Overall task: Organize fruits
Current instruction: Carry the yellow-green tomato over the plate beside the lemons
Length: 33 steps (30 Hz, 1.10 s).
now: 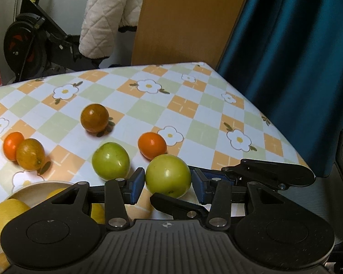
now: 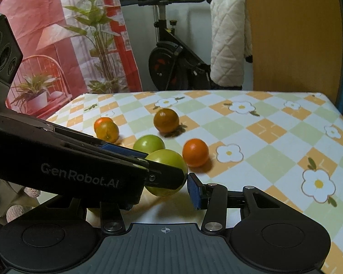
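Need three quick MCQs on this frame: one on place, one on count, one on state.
1. The yellow fruits lie: A in the bowl; B on the floor; C on the bike.
2. The green fruits on the table: A one; B two; C four.
3. The left gripper has its jaws: A shut empty; B spread around a green fruit; C clamped on an orange one.
Key: A, they sit inside the bowl's rim; B, two show in both views; B, its pads flank the nearest green fruit.

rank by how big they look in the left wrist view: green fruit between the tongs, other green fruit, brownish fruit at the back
1. Green fruit between the tongs, though it is nearest the camera.
2. Other green fruit.
3. Brownish fruit, farthest back, so true size is unsure.
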{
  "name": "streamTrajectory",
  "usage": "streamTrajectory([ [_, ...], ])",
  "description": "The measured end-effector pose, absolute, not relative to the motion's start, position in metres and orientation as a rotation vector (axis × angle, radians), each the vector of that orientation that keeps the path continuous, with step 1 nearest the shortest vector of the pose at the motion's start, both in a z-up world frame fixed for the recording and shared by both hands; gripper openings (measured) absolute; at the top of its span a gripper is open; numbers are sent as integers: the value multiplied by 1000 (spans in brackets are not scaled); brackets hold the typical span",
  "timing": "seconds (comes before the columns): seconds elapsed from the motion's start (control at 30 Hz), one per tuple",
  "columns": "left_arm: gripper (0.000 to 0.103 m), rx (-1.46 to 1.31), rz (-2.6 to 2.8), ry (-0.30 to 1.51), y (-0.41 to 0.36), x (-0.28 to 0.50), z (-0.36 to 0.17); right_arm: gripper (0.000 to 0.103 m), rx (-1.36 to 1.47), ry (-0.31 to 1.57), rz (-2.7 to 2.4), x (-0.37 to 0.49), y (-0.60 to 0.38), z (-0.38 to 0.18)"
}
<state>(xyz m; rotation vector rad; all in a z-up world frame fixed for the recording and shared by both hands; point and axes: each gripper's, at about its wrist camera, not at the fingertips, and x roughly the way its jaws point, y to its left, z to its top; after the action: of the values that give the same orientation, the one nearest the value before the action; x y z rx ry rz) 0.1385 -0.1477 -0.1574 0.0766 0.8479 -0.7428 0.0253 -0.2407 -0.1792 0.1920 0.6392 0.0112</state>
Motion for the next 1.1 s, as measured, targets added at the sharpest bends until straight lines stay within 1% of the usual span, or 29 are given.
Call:
streamTrajectory([
  [0.53,47,-33,-648,817,-73,134,-130,43,72,621,124,50,-169,-142],
  [0.8,47,-94,-612,838,-34,129,-137,43,30,646,182,63,-130,-142],
  [1.1,47,-130,-611,849,-21,122,-146,43,17,679,196,61,-112,-147],
])
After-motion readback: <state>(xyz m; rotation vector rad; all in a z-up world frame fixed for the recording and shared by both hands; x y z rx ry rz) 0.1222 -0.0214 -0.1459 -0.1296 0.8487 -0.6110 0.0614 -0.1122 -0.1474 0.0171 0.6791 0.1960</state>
